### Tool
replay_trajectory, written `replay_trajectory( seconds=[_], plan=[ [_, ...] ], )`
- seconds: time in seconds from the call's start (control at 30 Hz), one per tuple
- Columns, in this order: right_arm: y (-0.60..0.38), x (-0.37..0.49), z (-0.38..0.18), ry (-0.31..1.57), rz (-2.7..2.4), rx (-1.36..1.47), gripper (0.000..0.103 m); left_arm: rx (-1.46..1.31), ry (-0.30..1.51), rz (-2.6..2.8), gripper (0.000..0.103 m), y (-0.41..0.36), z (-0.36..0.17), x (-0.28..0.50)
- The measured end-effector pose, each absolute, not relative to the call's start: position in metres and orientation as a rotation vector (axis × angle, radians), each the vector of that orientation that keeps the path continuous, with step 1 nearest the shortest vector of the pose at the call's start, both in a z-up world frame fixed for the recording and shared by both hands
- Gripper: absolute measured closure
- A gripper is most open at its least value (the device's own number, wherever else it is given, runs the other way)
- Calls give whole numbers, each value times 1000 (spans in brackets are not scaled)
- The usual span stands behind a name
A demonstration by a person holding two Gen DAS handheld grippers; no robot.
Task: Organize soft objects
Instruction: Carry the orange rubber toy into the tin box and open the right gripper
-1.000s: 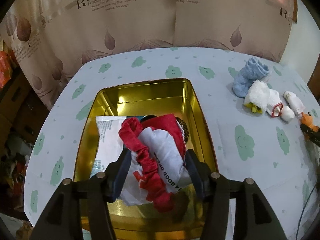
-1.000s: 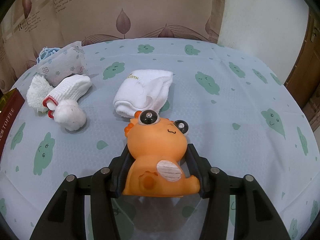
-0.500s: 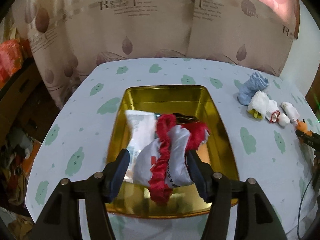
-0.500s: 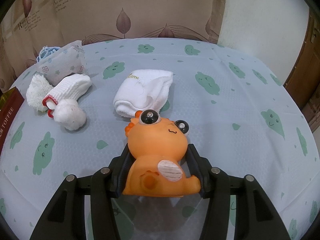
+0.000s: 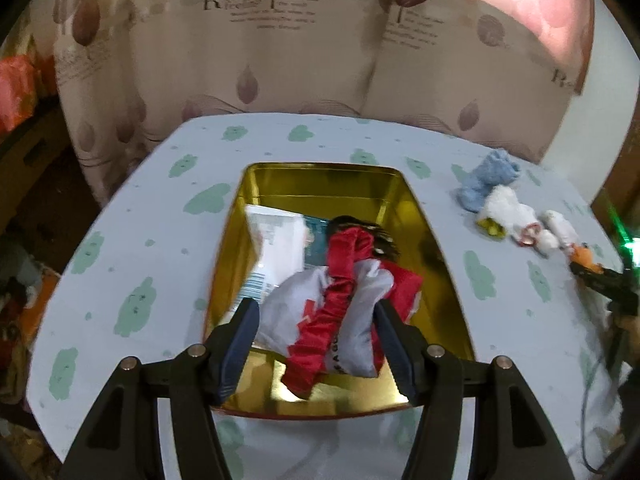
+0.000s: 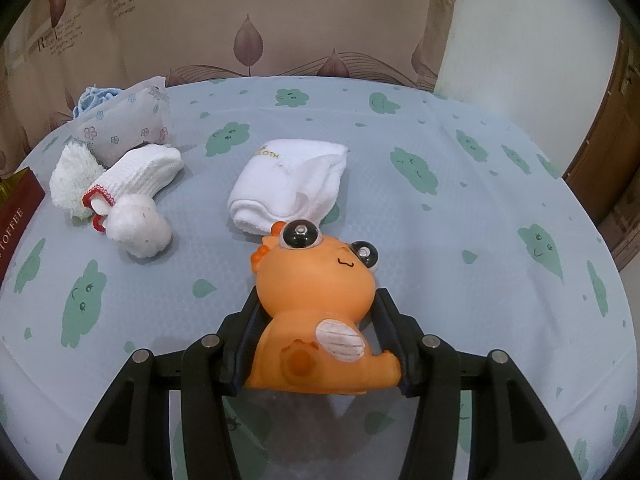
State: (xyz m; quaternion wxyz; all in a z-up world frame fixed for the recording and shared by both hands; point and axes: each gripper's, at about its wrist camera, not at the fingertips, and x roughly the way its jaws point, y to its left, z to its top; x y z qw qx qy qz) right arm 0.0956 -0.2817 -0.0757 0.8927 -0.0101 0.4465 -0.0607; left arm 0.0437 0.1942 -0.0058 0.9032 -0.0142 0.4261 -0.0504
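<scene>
A gold tin (image 5: 436,248) stands on the cloud-print tablecloth. In it lies a grey and red drawstring bag (image 5: 352,300) on a white packet (image 5: 276,240). My left gripper (image 5: 316,320) is open above the tin's near end, its fingers flanking the bag's near part without pressing it. My right gripper (image 6: 316,320) is shut on an orange rubber dinosaur (image 6: 316,292), held just above the table. Beyond it lie a folded white cloth (image 6: 288,188), white socks with red trim (image 6: 136,184), a flowered tissue pack (image 6: 128,128) and a blue sock (image 6: 94,96).
The tin's dark red side (image 6: 16,216) shows at the left edge of the right wrist view. The leaf-print curtain (image 5: 320,60) hangs behind the table. The floor left of the table (image 5: 24,280) is cluttered. A wooden door (image 6: 608,160) stands at the right.
My left gripper has drawn back toward the tin's near end and its jaws have widened off the bag, which now lies in the tin. The right gripper and the dinosaur have not moved.
</scene>
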Motion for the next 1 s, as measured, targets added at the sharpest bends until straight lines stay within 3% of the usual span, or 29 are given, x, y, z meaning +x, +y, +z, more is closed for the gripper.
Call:
replay_trajectory(
  seconds=[0.4, 0.63, 1.0],
  plan=[
    [-280, 91, -71, 917, -159, -78, 57, -11, 854, -101, 42, 201, -7, 39],
    [-258, 76, -39, 863, -115, -52, 58, -6, 791, 41, 42, 217, -6, 39],
    [-134, 76, 7, 798, 221, -145, 58, -95, 755, 114, 42, 240, 1, 39]
  ],
)
